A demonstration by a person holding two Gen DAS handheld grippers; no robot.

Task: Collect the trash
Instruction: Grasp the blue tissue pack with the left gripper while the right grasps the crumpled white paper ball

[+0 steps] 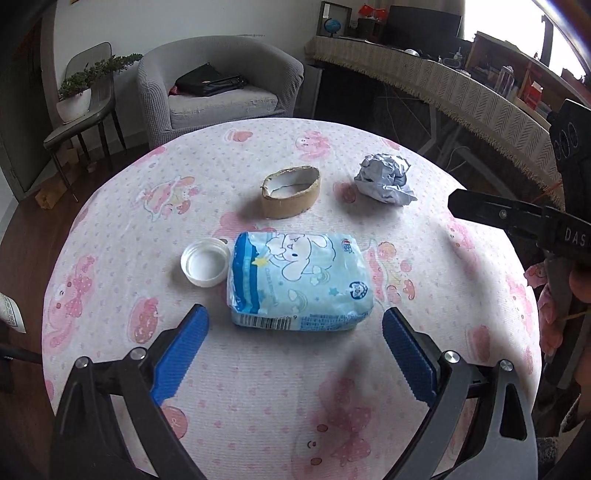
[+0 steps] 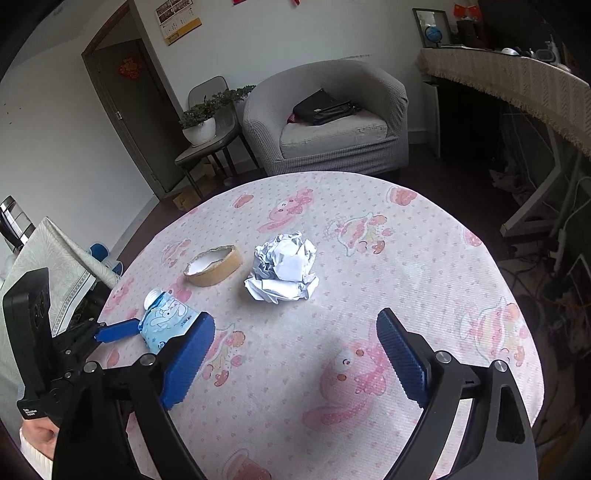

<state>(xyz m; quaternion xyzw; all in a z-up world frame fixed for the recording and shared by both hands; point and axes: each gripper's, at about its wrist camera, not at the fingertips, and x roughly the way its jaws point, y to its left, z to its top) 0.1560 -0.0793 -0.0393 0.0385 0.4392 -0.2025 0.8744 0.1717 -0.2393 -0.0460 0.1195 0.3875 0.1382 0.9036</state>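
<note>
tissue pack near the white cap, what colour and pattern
Light blue tissue pack with a white cartoon bunny; left wrist view shows it best.

Crumpled white paper ball on tabletop, far side. Squashed brown cardboard tape ring just beside it, lying flat, apart. Light-blue plastic tissue pack with cartoon print flat, nearer. White round plastic cap open side up, touching pack.

Lighting: soft daylight, seemingly from a blown-out window at upper right. Faint shadows on the surface. Strong fisheye bending, dark corners; focus sharp.
</note>
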